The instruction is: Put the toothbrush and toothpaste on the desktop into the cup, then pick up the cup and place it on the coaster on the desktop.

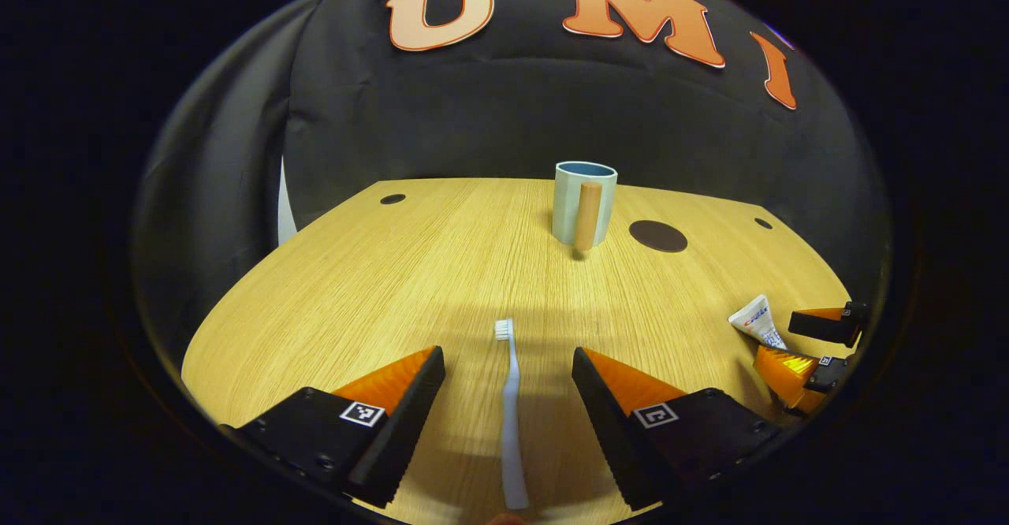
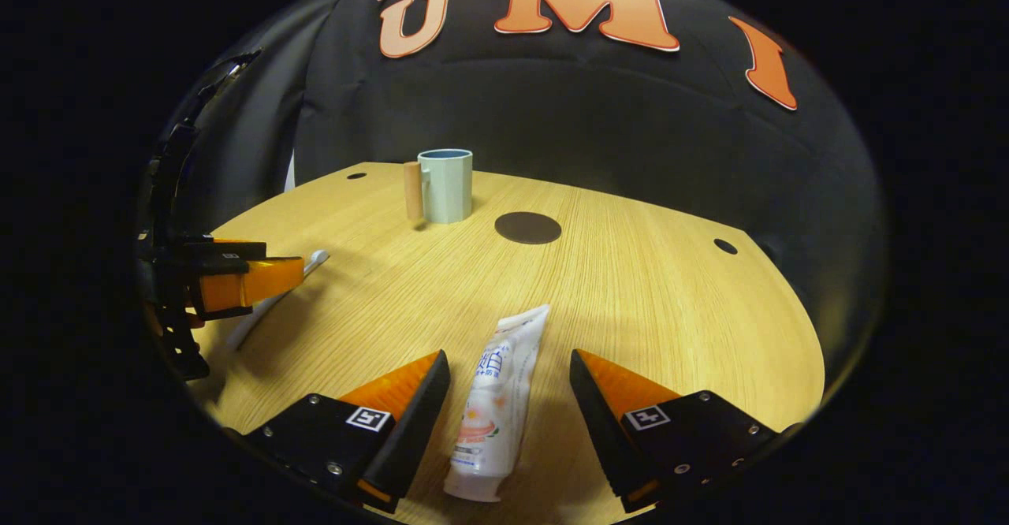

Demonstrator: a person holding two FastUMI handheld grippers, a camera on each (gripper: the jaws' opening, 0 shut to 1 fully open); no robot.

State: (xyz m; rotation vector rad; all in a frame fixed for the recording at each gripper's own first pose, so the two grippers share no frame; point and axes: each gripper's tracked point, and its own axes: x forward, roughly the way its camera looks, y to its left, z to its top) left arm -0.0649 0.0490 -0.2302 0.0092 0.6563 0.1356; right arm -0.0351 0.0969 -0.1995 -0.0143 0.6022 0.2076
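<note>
In the left gripper view a white toothbrush (image 1: 511, 415) lies flat on the wooden desktop (image 1: 441, 273), bristles pointing away, between the fingers of my open left gripper (image 1: 508, 363), untouched. Beyond it stands a pale blue cup (image 1: 583, 203) with a tan handle, and a dark round coaster (image 1: 658, 236) lies to its right. The right gripper view has a white toothpaste tube (image 2: 498, 407) lying lengthwise between the spread fingers of my open right gripper (image 2: 508, 367). The cup (image 2: 446, 185) and coaster (image 2: 528, 228) sit farther back. The left gripper (image 2: 236, 281) straddles the toothbrush (image 2: 272, 300) at that view's left edge.
The desktop has small dark holes near its back corners (image 1: 392, 199) (image 2: 725, 246). The booth's black cloth wall (image 1: 504, 115) closes off the back edge. Bare wood stretches between the grippers and the cup. The right gripper and toothpaste (image 1: 758, 322) show at the left gripper view's right edge.
</note>
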